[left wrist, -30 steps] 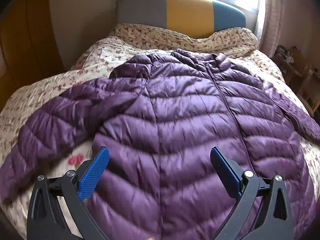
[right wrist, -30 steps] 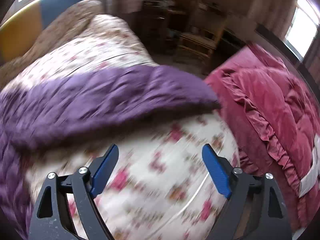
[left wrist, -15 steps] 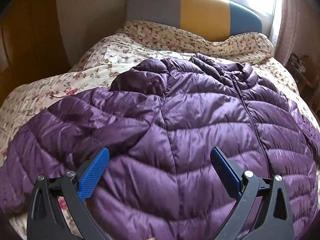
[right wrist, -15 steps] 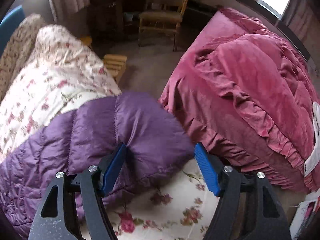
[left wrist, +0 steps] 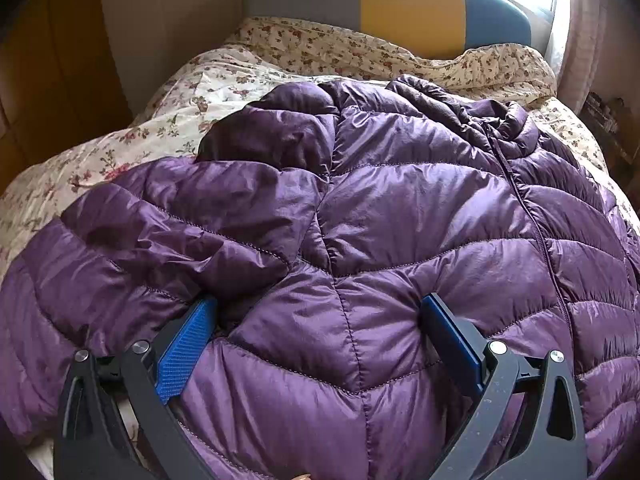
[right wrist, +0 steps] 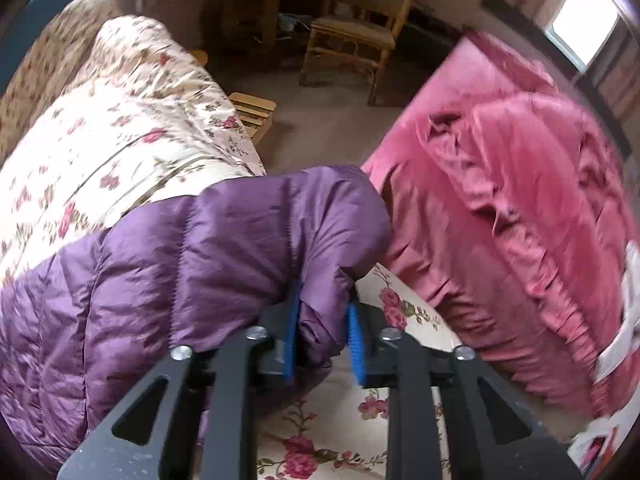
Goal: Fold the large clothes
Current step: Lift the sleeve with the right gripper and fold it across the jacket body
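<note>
A purple quilted puffer jacket (left wrist: pixel 400 208) lies front up on the floral bed, collar toward the headboard, zipper closed. My left gripper (left wrist: pixel 320 332) is open, its blue pads pressed into the jacket's lower left body where the left sleeve (left wrist: pixel 140 248) meets it. In the right wrist view my right gripper (right wrist: pixel 322 336) is shut on the cuff end of the jacket's right sleeve (right wrist: pixel 224 248), near the bed's right edge. The sleeve bulges out above the pads.
The floral quilt (left wrist: pixel 192 108) covers the bed, with a grey, yellow and blue headboard (left wrist: pixel 400 4) behind. Right of the bed are a pink-covered bed (right wrist: pixel 520 200), a wooden chair (right wrist: pixel 356 36) and a small wooden stool (right wrist: pixel 252 112) on the floor.
My right gripper swung to the sleeve's end and closed on it. My left gripper moved forward and down until its open pads pressed into the jacket.
</note>
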The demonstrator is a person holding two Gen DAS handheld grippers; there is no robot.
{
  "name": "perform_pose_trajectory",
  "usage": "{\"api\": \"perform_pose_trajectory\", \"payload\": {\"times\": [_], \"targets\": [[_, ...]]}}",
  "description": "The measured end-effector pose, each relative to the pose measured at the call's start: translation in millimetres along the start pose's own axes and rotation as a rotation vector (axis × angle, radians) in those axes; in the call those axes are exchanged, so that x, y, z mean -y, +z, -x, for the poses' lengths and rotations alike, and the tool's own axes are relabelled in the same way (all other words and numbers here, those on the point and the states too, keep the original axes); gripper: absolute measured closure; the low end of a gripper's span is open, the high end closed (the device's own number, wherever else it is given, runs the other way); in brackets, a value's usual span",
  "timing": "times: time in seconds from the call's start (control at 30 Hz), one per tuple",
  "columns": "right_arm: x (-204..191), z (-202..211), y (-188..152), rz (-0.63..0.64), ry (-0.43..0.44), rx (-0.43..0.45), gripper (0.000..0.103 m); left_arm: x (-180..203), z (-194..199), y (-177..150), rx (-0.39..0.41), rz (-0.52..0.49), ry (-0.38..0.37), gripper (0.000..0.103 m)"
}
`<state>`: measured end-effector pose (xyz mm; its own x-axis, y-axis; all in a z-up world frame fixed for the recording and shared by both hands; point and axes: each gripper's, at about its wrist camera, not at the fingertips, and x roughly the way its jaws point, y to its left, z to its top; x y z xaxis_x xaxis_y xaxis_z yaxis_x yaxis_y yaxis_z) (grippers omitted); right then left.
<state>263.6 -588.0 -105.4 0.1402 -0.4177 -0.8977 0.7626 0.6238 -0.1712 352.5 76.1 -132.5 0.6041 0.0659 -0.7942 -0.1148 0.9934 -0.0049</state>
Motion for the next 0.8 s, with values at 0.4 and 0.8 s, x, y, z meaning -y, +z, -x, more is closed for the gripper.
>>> {"api": "perform_pose_trajectory", "payload": {"times": [0.4,0.8], "targets": [[-96,105,-19,0.297,-0.065,0.386,0.090,0,1,-4,0.005,0.009,-0.010,0.003],[-235,185,-97,0.585,0.120,0.564,0.090,-8,3,-4,0.003,0.028,-0.045,0.003]]}}
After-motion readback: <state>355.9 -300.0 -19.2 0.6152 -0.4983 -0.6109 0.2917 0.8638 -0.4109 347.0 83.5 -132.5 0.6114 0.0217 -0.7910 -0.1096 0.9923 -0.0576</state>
